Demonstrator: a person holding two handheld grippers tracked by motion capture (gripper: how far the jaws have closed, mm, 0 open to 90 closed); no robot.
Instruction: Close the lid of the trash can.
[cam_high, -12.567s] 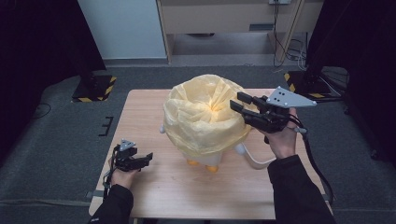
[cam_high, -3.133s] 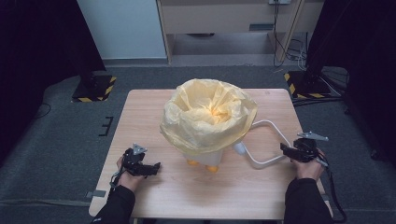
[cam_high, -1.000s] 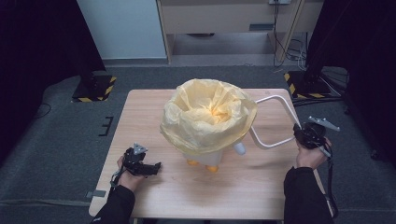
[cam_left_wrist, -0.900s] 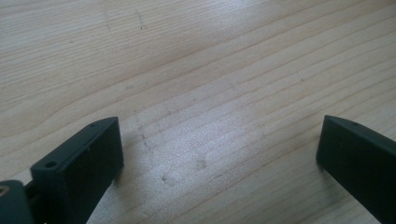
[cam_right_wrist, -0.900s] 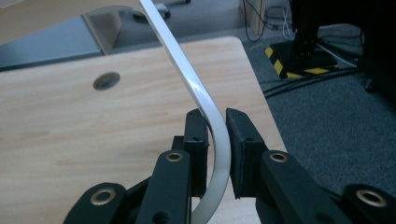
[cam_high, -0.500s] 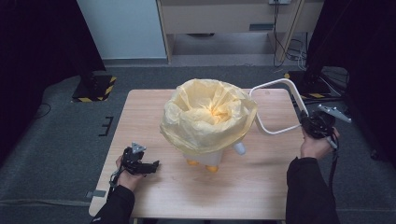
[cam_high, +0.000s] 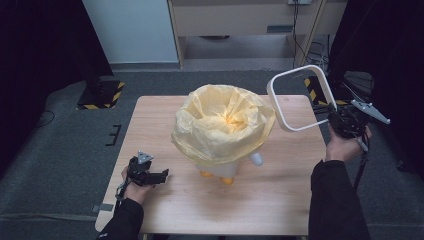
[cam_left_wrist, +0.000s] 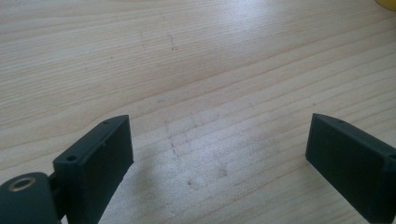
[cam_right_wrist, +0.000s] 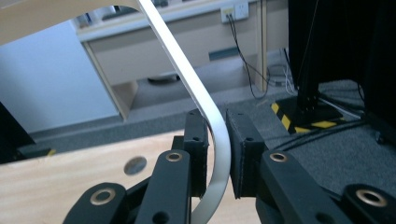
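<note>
Right beside the yellow-bagged bin (cam_high: 222, 127) on the pale wooden table (cam_high: 150, 120): right gripper (cam_right_wrist: 217, 140) clamped on white ring (cam_high: 297, 100), left gripper (cam_left_wrist: 219, 158) agape over bare tabletop; grey carpet around.

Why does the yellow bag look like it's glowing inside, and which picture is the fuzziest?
High view: light pools in the hollow of the yellow bag, so its middle shines bright, while the room's sides stay dark. Right gripper view: the white ring held in the right claw is sharp, but the cupboard behind is soft. Left gripper view: the left claw casts a faint shadow on the table.
</note>
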